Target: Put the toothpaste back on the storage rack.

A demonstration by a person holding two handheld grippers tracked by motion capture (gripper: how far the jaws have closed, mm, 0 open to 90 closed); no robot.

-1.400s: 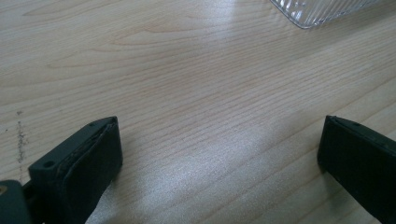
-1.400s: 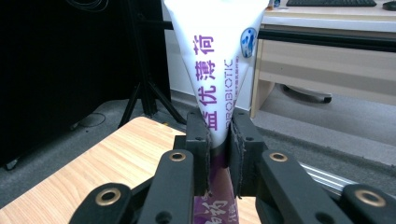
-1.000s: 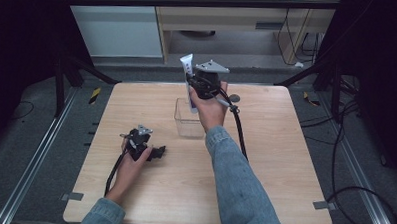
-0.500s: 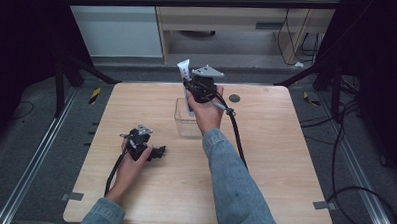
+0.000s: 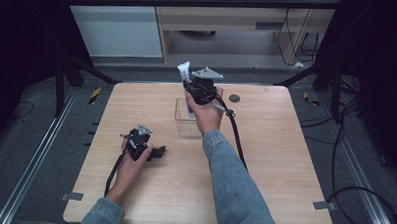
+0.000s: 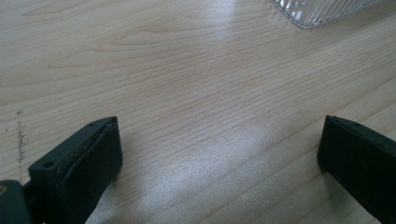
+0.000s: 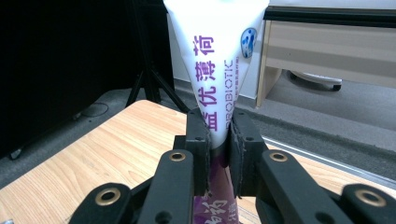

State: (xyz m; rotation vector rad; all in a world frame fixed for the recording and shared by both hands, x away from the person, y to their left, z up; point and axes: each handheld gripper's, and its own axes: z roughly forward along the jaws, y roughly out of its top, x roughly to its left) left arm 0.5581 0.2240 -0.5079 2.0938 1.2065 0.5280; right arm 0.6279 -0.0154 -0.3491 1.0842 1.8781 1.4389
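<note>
Honestly, right gripper (image 7: 218, 140) pinches the soft white toothpaste tube (image 7: 217, 56) over the clear plastic box (image 5: 186, 122); it could tilt, miss the opening. Left gripper (image 6: 219, 154) gapes wide, empty.

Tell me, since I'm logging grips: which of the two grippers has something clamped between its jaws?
The right gripper, raised over the clear container, clamps a white tube with purple print. The left gripper rests on the table, jaws wide apart, nothing between them.
</note>
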